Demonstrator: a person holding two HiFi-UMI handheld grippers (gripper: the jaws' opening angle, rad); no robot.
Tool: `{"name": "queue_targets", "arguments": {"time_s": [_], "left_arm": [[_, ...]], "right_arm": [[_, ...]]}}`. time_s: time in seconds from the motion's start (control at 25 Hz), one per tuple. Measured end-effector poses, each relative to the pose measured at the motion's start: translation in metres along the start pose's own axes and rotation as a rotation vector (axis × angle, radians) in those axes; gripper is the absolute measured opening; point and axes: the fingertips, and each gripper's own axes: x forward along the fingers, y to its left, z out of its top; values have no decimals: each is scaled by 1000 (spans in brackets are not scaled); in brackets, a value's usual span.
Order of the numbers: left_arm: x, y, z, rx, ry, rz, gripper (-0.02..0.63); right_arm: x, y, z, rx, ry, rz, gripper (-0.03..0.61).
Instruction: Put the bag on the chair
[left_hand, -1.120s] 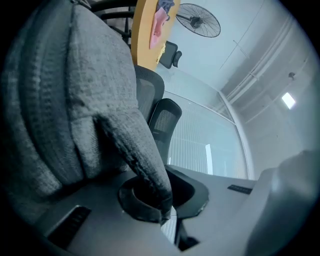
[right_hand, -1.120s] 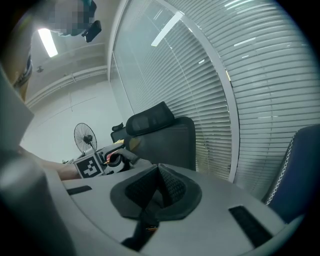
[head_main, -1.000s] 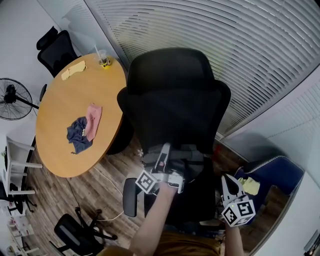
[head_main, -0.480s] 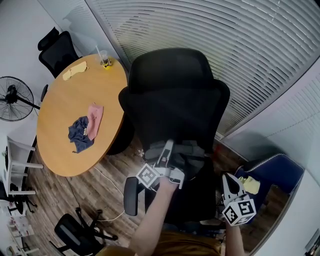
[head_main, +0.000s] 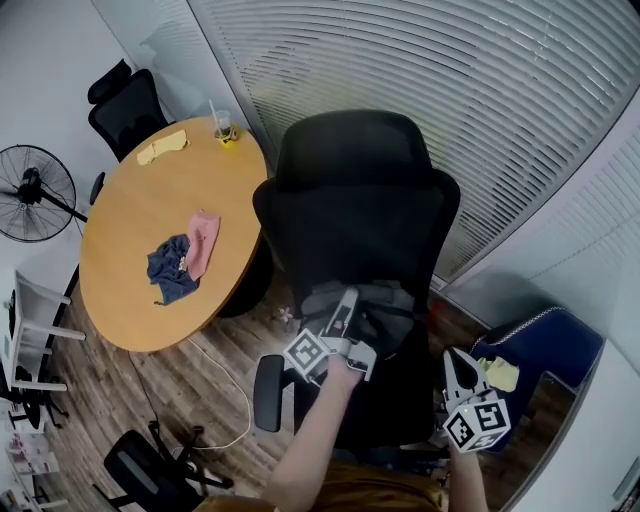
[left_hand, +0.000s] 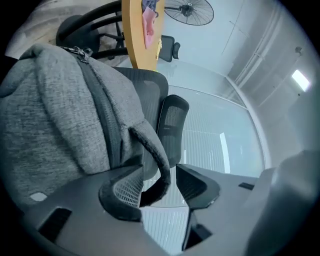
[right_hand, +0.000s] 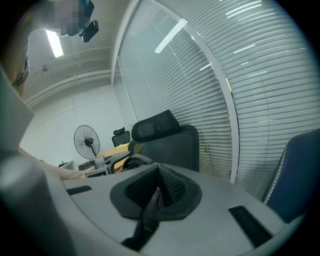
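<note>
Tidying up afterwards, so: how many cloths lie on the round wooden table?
3. A yellow cloth lies at the far edge near the clear plastic cup; a pink cloth lies mid-table; a dark blue cloth lies right beside it. None looks hidden.

Bag (head_main: 388, 300) on chair (head_main: 360, 215), table (head_main: 135, 300) leftward

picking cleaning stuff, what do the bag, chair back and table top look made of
Bag: soft fabric, heathered grey, matte, fuzzy weave; metal-looking zip pull.
Chair back: probably black mesh, a fine grid shows in the left gripper view.
Table top: smooth tan wood or laminate, cannot tell which.
</note>
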Motion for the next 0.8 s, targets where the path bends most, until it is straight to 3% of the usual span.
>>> {"name": "queue_targets", "arguments": {"time_s": [0.16, 0.36, 0.52, 0.64, 0.8], "left_arm": [[-16, -4, -13, -11, 66, 8, 194], [-48, -21, -21, 131, 169, 19, 161], [-80, -31, -22, 444, 336, 109, 151], [-93, -56, -31, 543, 422, 47, 101], [-116, -84, -25, 833, 433, 76, 29]], "right_arm": [[-5, 17, 10, -21, -28, 5, 11], [-18, 39, 14, -46, -48, 6, 12], [-31, 59, 20, -57, -74, 10, 11], [-40, 75, 17, -76, -87, 4, 12], [-51, 97, 17, -124, -105, -5, 12]]}}
